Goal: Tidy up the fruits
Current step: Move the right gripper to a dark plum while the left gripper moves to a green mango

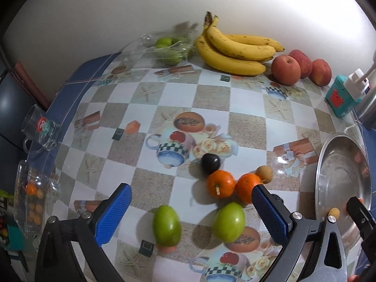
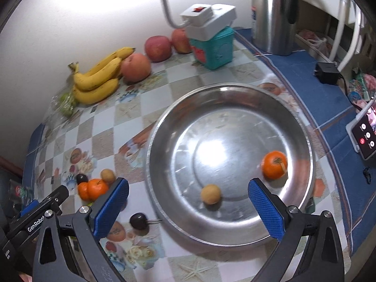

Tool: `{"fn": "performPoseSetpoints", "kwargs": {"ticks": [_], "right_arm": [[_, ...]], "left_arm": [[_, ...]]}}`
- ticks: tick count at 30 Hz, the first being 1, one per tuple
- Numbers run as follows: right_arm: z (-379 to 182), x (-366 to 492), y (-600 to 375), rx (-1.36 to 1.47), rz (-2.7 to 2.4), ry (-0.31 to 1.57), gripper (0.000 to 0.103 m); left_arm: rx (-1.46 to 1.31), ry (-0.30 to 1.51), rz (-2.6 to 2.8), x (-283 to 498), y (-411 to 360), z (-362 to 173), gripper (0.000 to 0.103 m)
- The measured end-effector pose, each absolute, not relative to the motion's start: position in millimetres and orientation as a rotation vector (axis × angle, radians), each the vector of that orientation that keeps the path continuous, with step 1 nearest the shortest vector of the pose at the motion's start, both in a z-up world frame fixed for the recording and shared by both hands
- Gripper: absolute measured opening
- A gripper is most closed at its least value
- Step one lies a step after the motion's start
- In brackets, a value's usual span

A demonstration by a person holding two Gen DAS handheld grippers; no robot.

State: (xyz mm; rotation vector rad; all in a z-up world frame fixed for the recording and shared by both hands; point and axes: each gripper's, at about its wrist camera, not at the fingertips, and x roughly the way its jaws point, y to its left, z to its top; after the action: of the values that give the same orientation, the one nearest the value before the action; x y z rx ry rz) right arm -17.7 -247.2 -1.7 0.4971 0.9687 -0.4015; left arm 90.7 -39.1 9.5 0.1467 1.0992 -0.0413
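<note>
My left gripper (image 1: 191, 203) is open and empty above two green fruits (image 1: 166, 226) (image 1: 229, 221). Just beyond lie two oranges (image 1: 220, 183) (image 1: 246, 186), a dark plum (image 1: 210, 163) and a small brown fruit (image 1: 263, 174). My right gripper (image 2: 188, 198) is open and empty over the steel bowl (image 2: 303, 127), which holds an orange (image 2: 274, 165) and a small brown fruit (image 2: 210, 193). A dark cherry (image 2: 139, 221) lies on the cloth left of the bowl. Bananas (image 1: 235, 47) and three apples (image 1: 285, 69) sit by the wall.
A clear tray of limes (image 1: 168, 48) stands at the back. A glass mug (image 1: 41, 127) and a jar (image 1: 31, 197) are at the left edge. A teal box with a lamp (image 2: 212, 47), a steel kettle (image 2: 272, 14) and a phone (image 2: 365, 138) are on the right.
</note>
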Motion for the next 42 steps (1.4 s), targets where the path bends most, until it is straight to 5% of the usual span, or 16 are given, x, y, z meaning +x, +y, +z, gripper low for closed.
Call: {"fn": "performPoseSetpoints", "kwargs": {"ticks": [16,27,42], "right_arm": [[-5.5,5.5,-181.0,0.421,-0.185,1.049,0.101],[-13.6,8.1,-154.3,0.396,-0.139,1.084,0.101],[-42.1,14.3,-149.5,0.402,-0.128,1.183,0.071]], "left_arm": [[-0.027,1.161,0.012,82.1,16.6,6.5,0.103],[-0.093,1.261,0.006,79.0,28.2,-20.2,0.092],[-0.143,1.358,0.008,85.1,30.9,-47.9,0.078]]}}
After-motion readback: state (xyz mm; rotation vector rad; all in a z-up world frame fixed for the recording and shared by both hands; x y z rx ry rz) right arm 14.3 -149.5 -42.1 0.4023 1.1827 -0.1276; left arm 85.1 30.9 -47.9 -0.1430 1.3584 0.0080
